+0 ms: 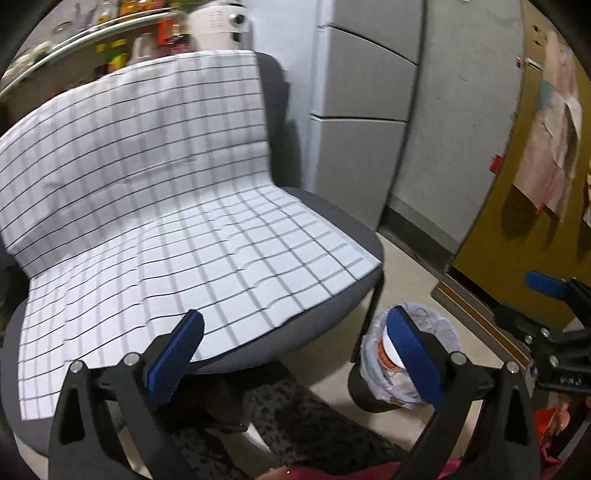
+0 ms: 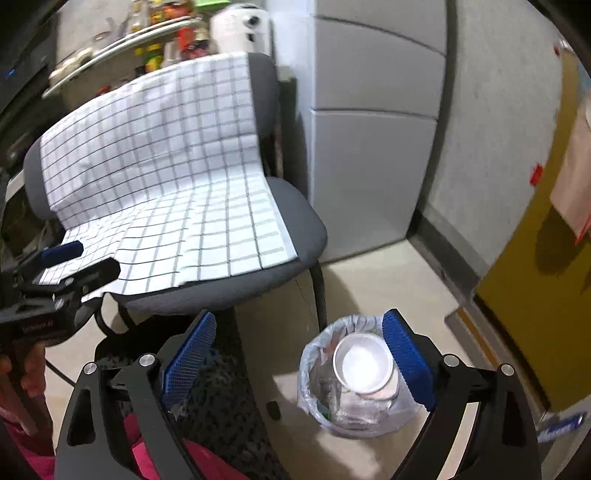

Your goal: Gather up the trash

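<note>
A small trash bin (image 2: pixel 314 373) lined with a clear plastic bag stands on the floor beside the chair's right front leg. A white paper cup (image 2: pixel 364 363) lies on top of the crumpled rubbish in it, mouth up. In the left wrist view the same bin (image 1: pixel 441 332) shows the cup (image 1: pixel 388 350) with an orange band. My right gripper (image 2: pixel 300 325) hangs open above the bin, nothing between its blue pads. My left gripper (image 1: pixel 293 325) is open over the chair's front edge, also with nothing in it. It appears at the left of the right wrist view too, as the left gripper (image 2: pixel 81 263).
A grey chair (image 1: pixel 332 214) draped in a white checked cloth (image 1: pixel 166 221) fills the left. Behind it stand a grey cabinet (image 1: pixel 362 92) and a cluttered shelf (image 1: pixel 92 29). A yellow board (image 1: pixel 517 229) with papers is on the right. A person's patterned leg (image 2: pixel 229 406) is below.
</note>
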